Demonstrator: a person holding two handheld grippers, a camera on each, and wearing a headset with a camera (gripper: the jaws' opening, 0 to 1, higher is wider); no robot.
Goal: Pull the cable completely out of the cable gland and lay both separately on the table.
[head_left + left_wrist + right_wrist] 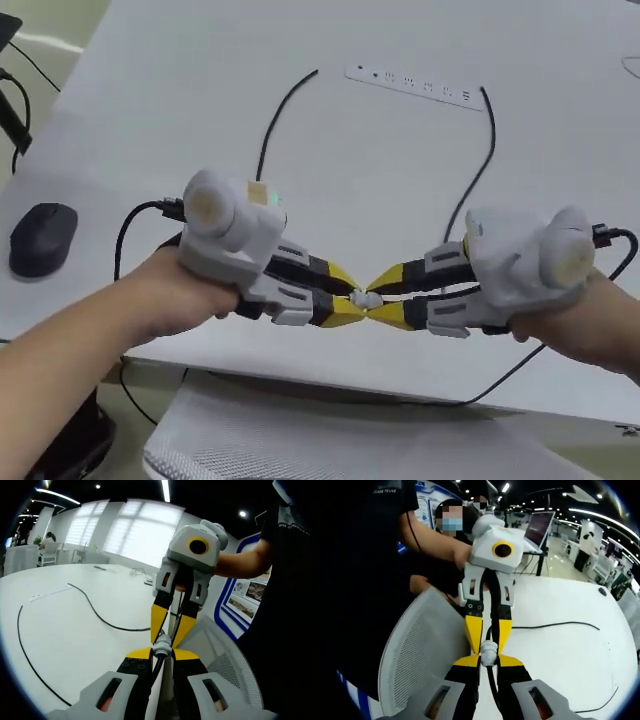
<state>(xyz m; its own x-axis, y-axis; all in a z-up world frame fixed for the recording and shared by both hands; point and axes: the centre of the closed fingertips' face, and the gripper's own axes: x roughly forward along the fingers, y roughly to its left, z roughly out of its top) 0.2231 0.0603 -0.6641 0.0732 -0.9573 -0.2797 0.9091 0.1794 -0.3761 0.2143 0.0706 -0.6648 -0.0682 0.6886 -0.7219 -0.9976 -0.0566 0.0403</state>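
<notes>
A small white cable gland [365,299] is held in the air just in front of the table's near edge, between two gripper tips that meet nose to nose. My left gripper [352,300] comes in from the left and is shut on one end of the gland [161,647]. My right gripper [380,298] comes in from the right and is shut on the other end [489,652]. A black cable [492,685] passes through the gland and runs back between both pairs of jaws. Its loose lengths [472,185] trail over the white table [380,180].
A white power strip [415,87] lies at the back of the table, and a dark mouse [42,237] sits at the left edge. A grey mesh chair [300,440] stands below the grippers. Another black cable stretch [275,120] curves across the middle.
</notes>
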